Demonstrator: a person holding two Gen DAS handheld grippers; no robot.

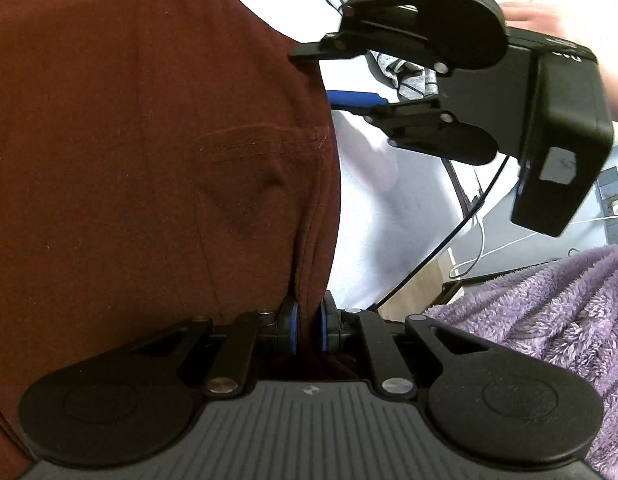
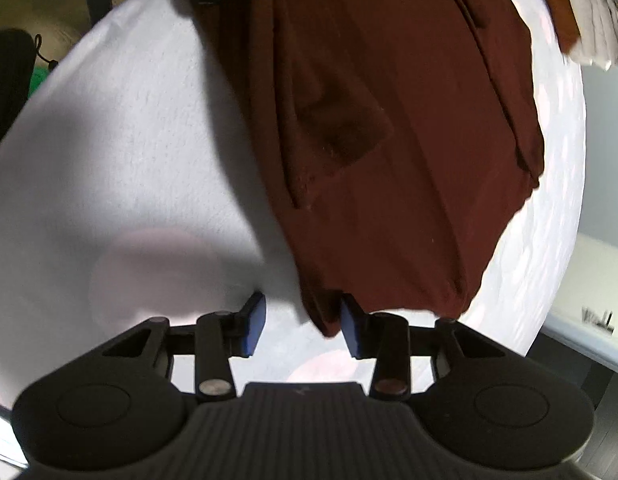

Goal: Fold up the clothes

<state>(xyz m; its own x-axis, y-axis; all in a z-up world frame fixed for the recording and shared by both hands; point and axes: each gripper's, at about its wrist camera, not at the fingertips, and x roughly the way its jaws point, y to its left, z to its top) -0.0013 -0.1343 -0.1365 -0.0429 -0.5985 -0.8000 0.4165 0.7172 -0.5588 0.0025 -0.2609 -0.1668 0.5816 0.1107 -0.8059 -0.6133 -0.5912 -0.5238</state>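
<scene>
We see our left gripper [image 1: 308,330] pinching a hem fold of the maroon garment [image 1: 149,160] between its blue pads [image 1: 294,330]. The cloth fills the left of the view. Our right gripper [image 1: 337,74] hangs at upper right, jaws apart, one tip at the garment's edge. A striped cloth [image 1: 409,76] lies behind it on the white sheet [image 1: 389,220]. A purple fleece [image 1: 549,312] sits at lower right.

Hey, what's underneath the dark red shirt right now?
The maroon shirt lies on a white sheet, which shows around its edges. Whatever sits directly beneath the shirt's middle is covered by the fabric.
</scene>
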